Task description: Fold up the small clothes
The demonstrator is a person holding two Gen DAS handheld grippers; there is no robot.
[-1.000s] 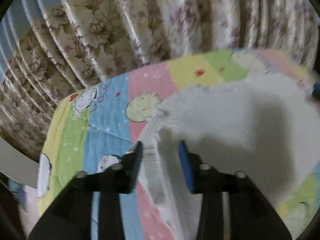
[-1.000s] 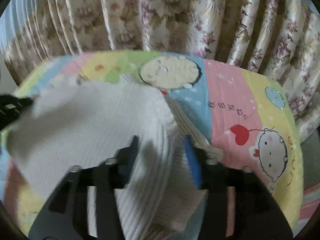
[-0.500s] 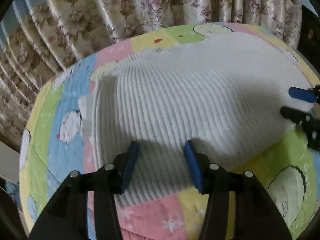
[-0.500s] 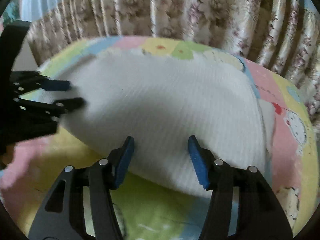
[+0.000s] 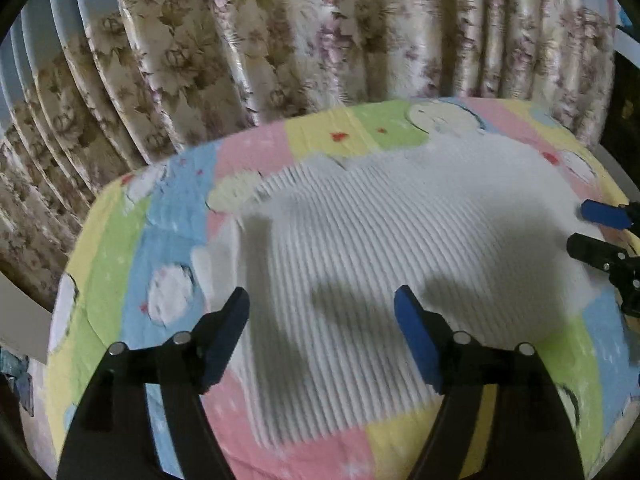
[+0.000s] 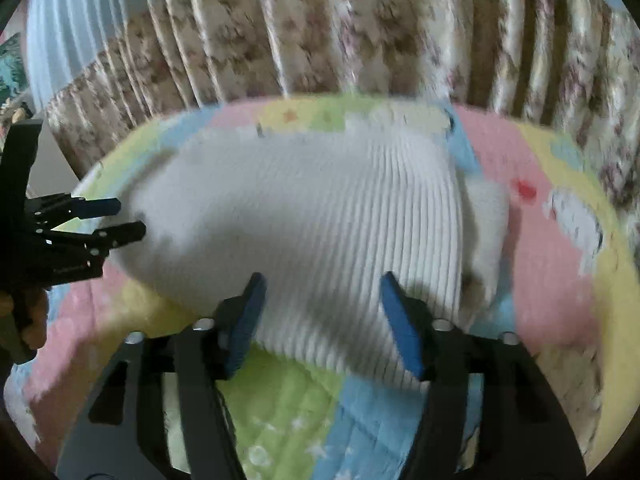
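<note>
White ribbed garment (image 5: 380,240) lies inside quilt (image 5: 120,240) edges.

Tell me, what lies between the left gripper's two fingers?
Only the white ribbed garment, spread on the patchwork quilt; the left gripper's jaws are opening and not pinching it, as the left wrist view shows.

Pastel patchwork quilt (image 5: 256,152) with cartoon prints, floral pleated curtain (image 5: 280,40) hanging just behind it

A quilted cover (image 5: 256,152) in pastel patches of pink, yellow, green and blue, printed with cartoon figures, spreads over the rounded surface before floral curtains. A white ribbed garment (image 5: 360,240) lies flat across its middle, one side folded under itself.
</note>
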